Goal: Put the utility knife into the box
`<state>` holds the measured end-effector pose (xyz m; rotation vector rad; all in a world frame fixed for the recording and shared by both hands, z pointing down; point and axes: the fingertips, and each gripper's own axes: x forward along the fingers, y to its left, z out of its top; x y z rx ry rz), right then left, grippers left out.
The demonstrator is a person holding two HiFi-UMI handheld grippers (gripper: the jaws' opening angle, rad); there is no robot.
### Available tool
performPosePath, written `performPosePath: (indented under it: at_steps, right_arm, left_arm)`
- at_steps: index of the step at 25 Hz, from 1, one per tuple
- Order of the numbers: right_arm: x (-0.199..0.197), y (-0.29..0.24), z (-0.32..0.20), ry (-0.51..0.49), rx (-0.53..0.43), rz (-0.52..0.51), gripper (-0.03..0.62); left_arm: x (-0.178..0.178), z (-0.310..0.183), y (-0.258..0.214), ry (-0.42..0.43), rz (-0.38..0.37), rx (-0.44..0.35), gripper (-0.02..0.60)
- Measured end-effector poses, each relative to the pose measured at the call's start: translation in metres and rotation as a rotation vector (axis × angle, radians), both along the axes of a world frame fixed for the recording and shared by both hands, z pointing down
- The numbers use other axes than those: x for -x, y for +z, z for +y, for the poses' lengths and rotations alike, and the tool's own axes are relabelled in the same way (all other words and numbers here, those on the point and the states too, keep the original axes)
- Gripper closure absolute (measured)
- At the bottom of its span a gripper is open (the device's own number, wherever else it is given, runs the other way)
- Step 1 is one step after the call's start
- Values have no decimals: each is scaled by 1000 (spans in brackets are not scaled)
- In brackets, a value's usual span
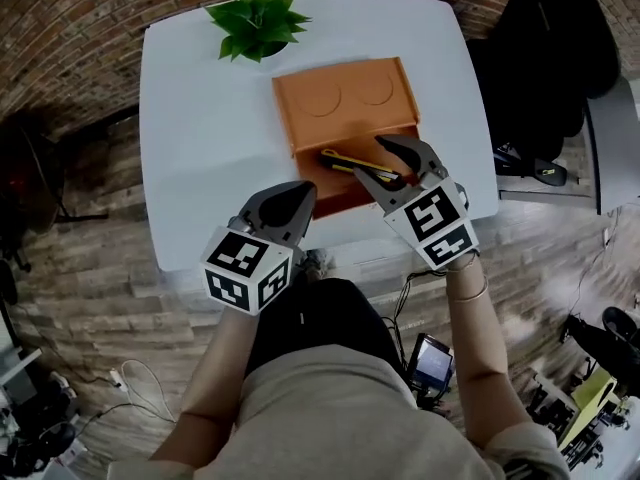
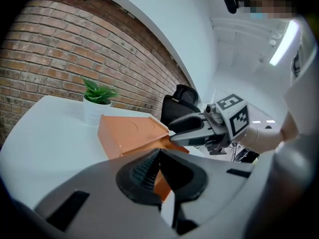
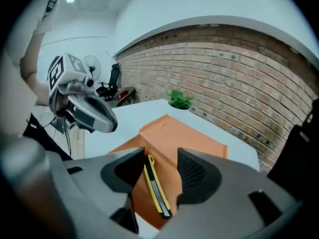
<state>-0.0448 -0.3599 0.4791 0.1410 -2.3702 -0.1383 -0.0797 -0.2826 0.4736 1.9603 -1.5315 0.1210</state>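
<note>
The right tongs (image 3: 160,164) stand wide apart, gripping nothing, over the open orange box (image 3: 192,136). The yellow utility knife (image 3: 157,193) lies inside it, seen between the 2 jaws. The left tongs (image 2: 158,169) are closed and empty above the table (image 1: 200,118).

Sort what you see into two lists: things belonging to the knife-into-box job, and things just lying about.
Job: yellow-and-black utility knife, lying in the open orange plastic box; open right gripper over it.
Lying about: green potted plant on the white table; shut left gripper.
</note>
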Motion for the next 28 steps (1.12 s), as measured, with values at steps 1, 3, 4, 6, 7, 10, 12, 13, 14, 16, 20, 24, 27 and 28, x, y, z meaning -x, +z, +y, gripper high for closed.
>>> performPosePath:
  at_steps: [1,3,4,6,7,10,12,13,14,16,20,24,27,28]
  right_arm:
    - [-1,-12,-1,36,16,-49,390]
    - [-5,-38,-4,107,37,-155,396]
    - [-7,-50,-5,133,35,-200,399]
    - [-10,-69,-7,164,19,-266,399]
    - [-11,-77,-7,173,13,-293,402]
    - [-18,-98,-6,211,7,-362,406]
    - [-25,-109,-5,253,4,-409,434]
    - [-29,-114,-5,275,8,-433,452]
    - [-34,-118,-6,295,16,-455,473]
    - [-43,-126,-5,328,32,-495,484]
    - [-54,-138,3,370,47,-573,497]
    - [-60,-146,12,402,55,-622,545]
    - [-63,-146,21,398,94,-632,578]
    - [-65,-147,23,401,102,-641,587]
  left_arm:
    - [-2,-2,-4,13,-6,-6,575]
    - [-9,-5,-12,47,-11,-20,575]
    - [-12,-6,-16,64,-14,-25,575]
    - [-19,-7,-20,96,-27,-29,575]
    - [-23,-7,-23,112,-35,-31,575]
    - [-33,-9,-33,158,-59,-42,575]
    - [-37,-10,-41,180,-77,-56,575]
    - [-39,-11,-45,186,-84,-66,575]
    - [-40,-12,-50,189,-89,-77,575]
    - [-42,-13,-60,194,-95,-97,575]
    - [-45,-14,-73,202,-101,-122,575]
    - [-51,-17,-78,228,-101,-131,575]
    - [-56,-20,-83,256,-96,-140,575]
    - [-57,-21,-84,263,-94,-143,575]
